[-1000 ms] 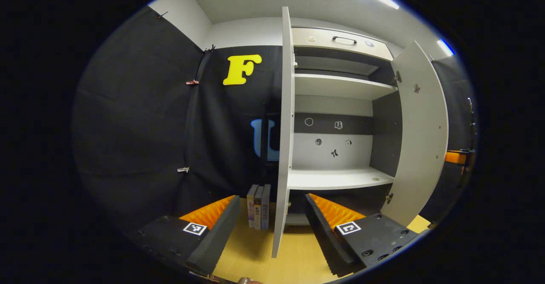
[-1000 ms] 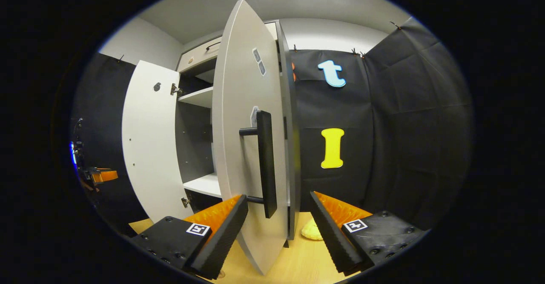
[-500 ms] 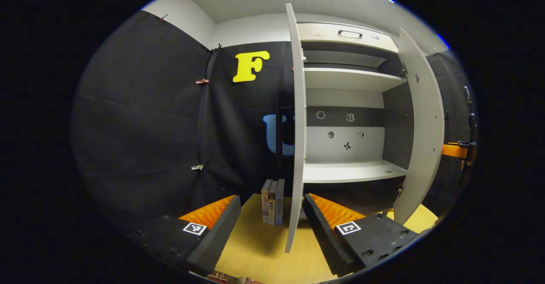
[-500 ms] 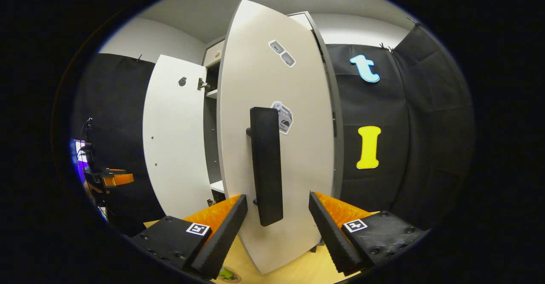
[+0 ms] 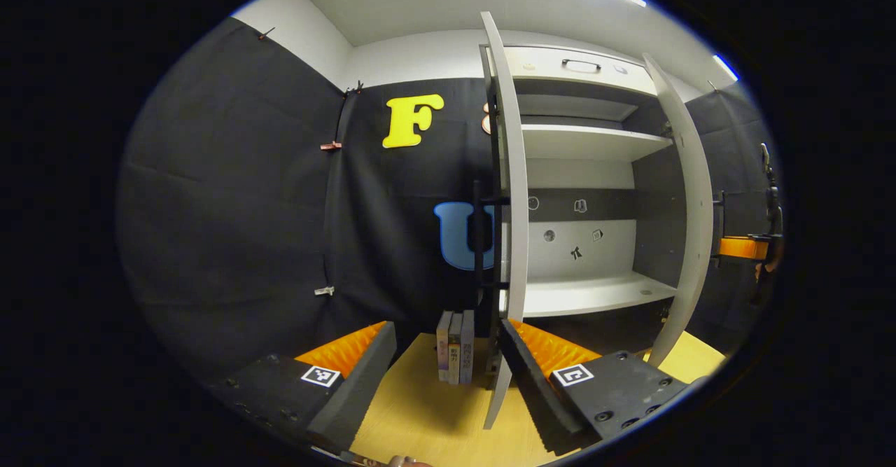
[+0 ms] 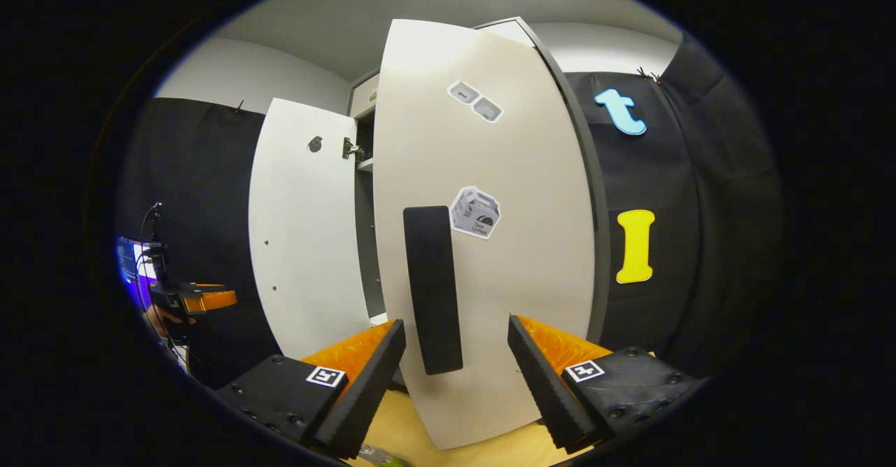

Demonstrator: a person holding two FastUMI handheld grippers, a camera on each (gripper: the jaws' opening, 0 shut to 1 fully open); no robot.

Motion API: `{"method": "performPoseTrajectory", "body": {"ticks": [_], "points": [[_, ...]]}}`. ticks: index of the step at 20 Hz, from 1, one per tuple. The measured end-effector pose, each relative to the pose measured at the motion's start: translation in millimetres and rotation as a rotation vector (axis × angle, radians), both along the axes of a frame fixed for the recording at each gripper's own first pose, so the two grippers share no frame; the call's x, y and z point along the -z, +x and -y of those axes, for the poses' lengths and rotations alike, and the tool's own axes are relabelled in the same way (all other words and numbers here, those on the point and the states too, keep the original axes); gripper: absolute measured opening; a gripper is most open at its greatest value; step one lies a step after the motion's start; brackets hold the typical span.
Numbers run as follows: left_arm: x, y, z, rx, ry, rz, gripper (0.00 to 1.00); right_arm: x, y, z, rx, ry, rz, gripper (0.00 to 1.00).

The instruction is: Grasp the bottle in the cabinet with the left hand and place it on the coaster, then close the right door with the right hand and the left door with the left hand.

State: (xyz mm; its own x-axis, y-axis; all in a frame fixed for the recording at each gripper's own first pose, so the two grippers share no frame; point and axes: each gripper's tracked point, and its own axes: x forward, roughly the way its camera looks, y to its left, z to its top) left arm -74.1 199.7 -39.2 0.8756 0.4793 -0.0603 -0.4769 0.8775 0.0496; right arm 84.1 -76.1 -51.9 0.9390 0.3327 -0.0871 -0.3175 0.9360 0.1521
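Right gripper (image 6: 453, 344), fingers spread and grasping nothing, faces the outer side of the right door (image 6: 490, 257), its black handle (image 6: 432, 288) between the fingers. Left gripper (image 5: 448, 348), likewise released, points at the edge of the left door (image 5: 514, 194), which stands open. Books (image 5: 455, 346) stand upright on the bench (image 5: 420, 411). The cabinet shelf (image 5: 588, 293) is bare.

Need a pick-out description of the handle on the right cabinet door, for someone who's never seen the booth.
Start at the tall white cabinet against the black cloth wall; both its doors stand ajar. In the right gripper view the right door faces the camera, and the handle is the upright black bar near its left edge, between the open fingers of the right gripper. The stickers beside it are small, pale and flat; the handle is long and black.
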Motion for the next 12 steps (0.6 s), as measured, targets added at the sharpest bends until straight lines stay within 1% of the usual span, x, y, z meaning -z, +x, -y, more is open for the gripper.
{"method": "performPoseTrajectory", "body": {"ticks": [2, 5, 6, 8, 11, 12], "points": [[-1, 11, -8, 0.022, -0.002, 0.005, 0.94, 1, -7, 8, 0.026, -0.002, -0.008, 0.98], [-1, 32, -12, 0.071, -0.03, 0.025, 0.94, -2, -16, 15, 0.062, -0.014, -0.005, 0.98], [0, 37, -13, 0.085, -0.035, 0.03, 0.92, -3, -19, 17, 0.074, -0.02, -0.004, 0.98], [2, 46, -16, 0.104, -0.035, 0.03, 0.92, -4, -23, 21, 0.098, -0.026, -0.006, 0.98], [2, 48, -19, 0.125, -0.042, 0.035, 0.92, -1, -28, 26, 0.131, -0.029, -0.017, 0.98], [2, 49, -19, 0.138, -0.047, 0.037, 0.94, 1, -28, 28, 0.143, -0.031, -0.025, 0.98]]}}
